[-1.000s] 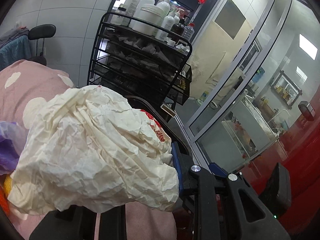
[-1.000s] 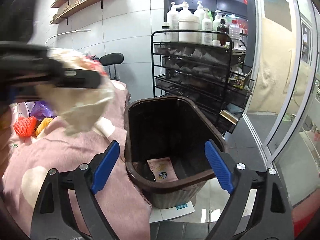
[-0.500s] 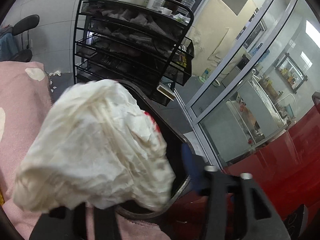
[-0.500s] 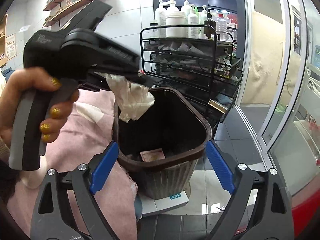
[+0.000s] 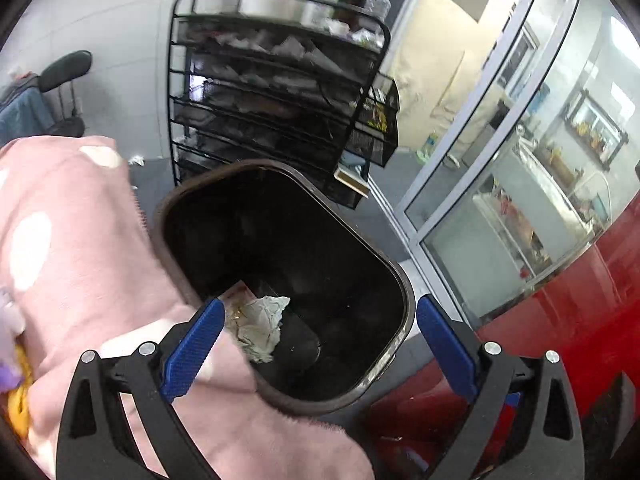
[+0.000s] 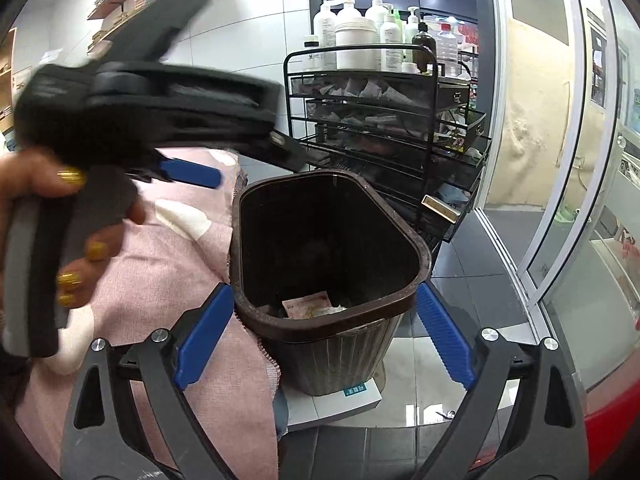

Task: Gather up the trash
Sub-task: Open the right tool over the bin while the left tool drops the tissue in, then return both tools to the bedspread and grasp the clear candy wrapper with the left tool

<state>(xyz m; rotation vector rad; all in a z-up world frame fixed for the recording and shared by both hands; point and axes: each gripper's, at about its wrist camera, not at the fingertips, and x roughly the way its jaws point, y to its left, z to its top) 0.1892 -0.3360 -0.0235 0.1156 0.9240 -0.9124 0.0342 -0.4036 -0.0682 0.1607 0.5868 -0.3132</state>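
Observation:
A dark brown trash bin (image 5: 404, 292) stands beside the pink-covered table; it also shows in the right wrist view (image 6: 416, 248). A crumpled cream paper wad (image 5: 260, 326) lies at its bottom on a pink wrapper (image 6: 308, 304). My left gripper (image 5: 320, 344) is open and empty above the bin's near rim; in the right wrist view it shows as a blurred black body with a blue pad (image 6: 192, 172). My right gripper (image 6: 324, 340) is open and empty, held in front of the bin.
A pink cloth with white spots (image 5: 80, 248) covers the table left of the bin. A black wire cart (image 6: 384, 128) with bottles stands behind the bin. Glass doors (image 5: 500, 160) are to the right. Orange and purple trash (image 5: 16, 392) lies at the left edge.
My left gripper carried the paper wad over the bin, opened and let it go. The wad now lies inside the bin. The right gripper stayed open.

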